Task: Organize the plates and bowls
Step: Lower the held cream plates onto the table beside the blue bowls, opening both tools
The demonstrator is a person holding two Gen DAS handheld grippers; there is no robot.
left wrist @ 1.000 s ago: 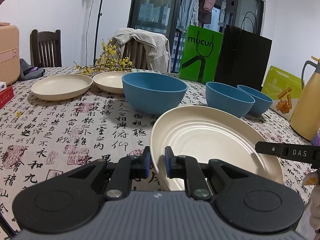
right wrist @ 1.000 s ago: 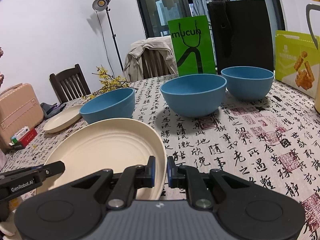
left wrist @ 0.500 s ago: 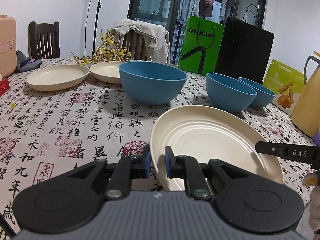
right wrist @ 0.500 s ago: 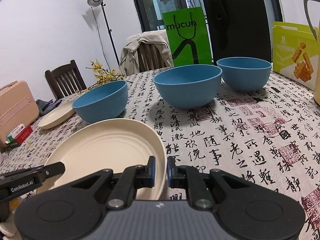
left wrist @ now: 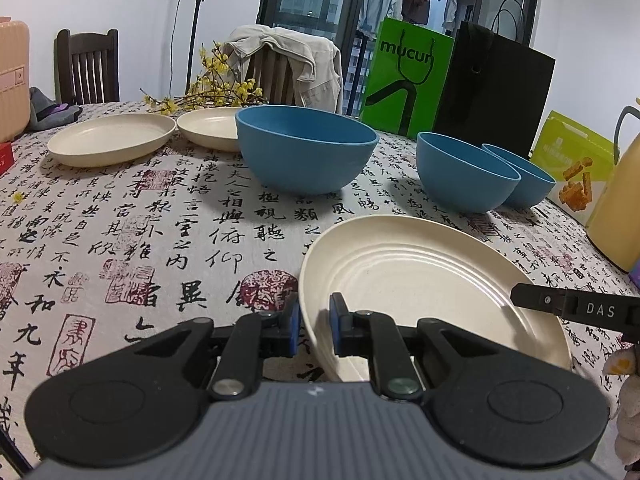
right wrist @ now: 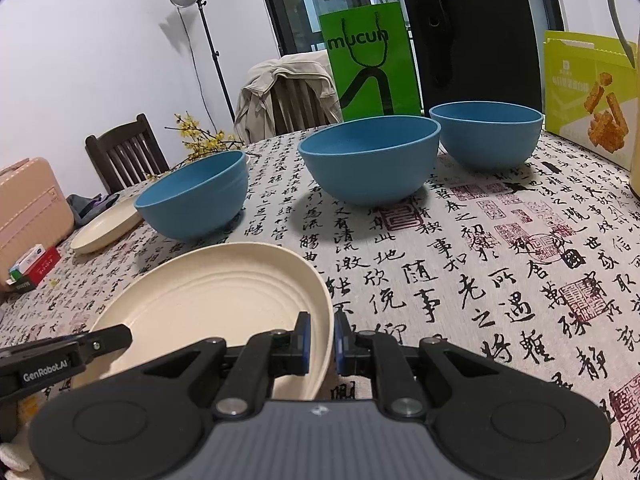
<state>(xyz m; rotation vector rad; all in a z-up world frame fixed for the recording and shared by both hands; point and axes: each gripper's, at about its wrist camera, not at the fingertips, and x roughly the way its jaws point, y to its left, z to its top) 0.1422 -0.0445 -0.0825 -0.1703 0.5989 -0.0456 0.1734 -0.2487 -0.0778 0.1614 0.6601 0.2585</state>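
Left gripper [left wrist: 314, 330] and right gripper [right wrist: 321, 340]: jaws of each clamped on opposite rims of one cream plate [left wrist: 420, 280], at the near desk [left wrist: 160, 240] edge, before three blue bowls [left wrist: 306, 152].

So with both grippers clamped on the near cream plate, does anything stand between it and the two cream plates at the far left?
Mostly clear cloth. The big blue bowl stands just right of the far plates, beside the held plate's likely path, not across it.
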